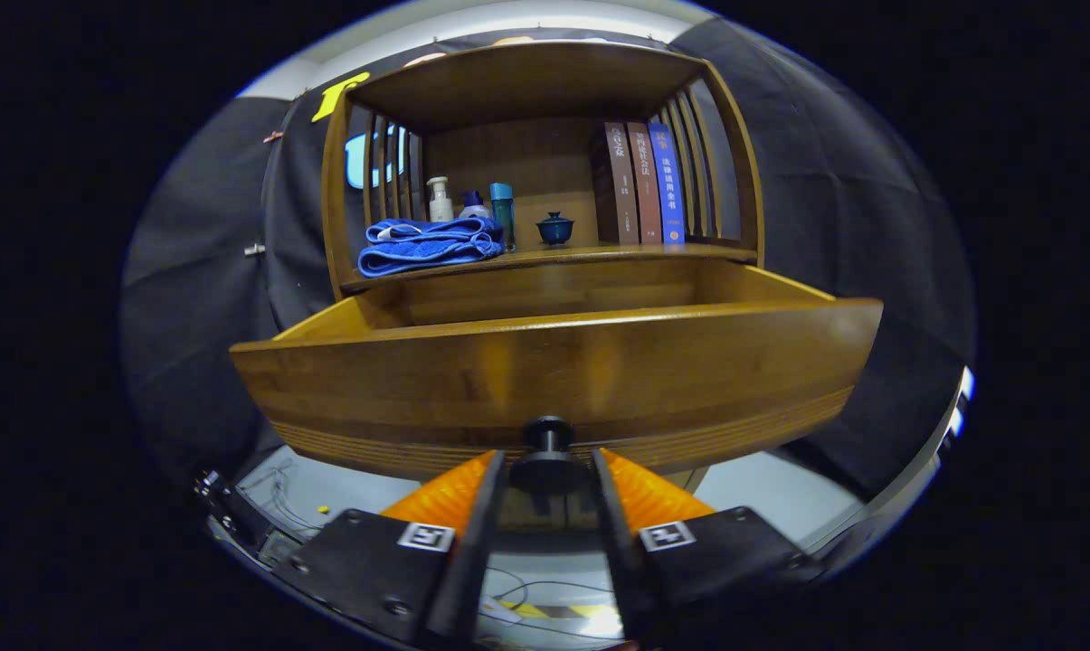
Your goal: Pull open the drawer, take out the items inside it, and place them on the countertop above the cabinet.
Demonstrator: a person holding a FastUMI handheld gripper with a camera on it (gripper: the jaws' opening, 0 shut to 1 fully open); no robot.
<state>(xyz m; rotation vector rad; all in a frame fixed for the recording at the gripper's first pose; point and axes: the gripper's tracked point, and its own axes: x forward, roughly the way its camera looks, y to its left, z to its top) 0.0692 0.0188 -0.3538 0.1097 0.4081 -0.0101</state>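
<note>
gripper (549,470) clamped on knob (549,452) | drawer (554,371) out, just ahead

Beyond the tongs (549,470), three books (642,183) stand on the counter (599,255) with printed spines, the lettering too small to read. Square black-and-white markers (426,536) sit on the tongs' bodies.

Three books (646,183), perhaps three bottles (472,206), one towel (429,245).

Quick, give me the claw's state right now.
Claw: closed on the drawer knob, one finger on each side of it; the drawer is pulled out.
</note>
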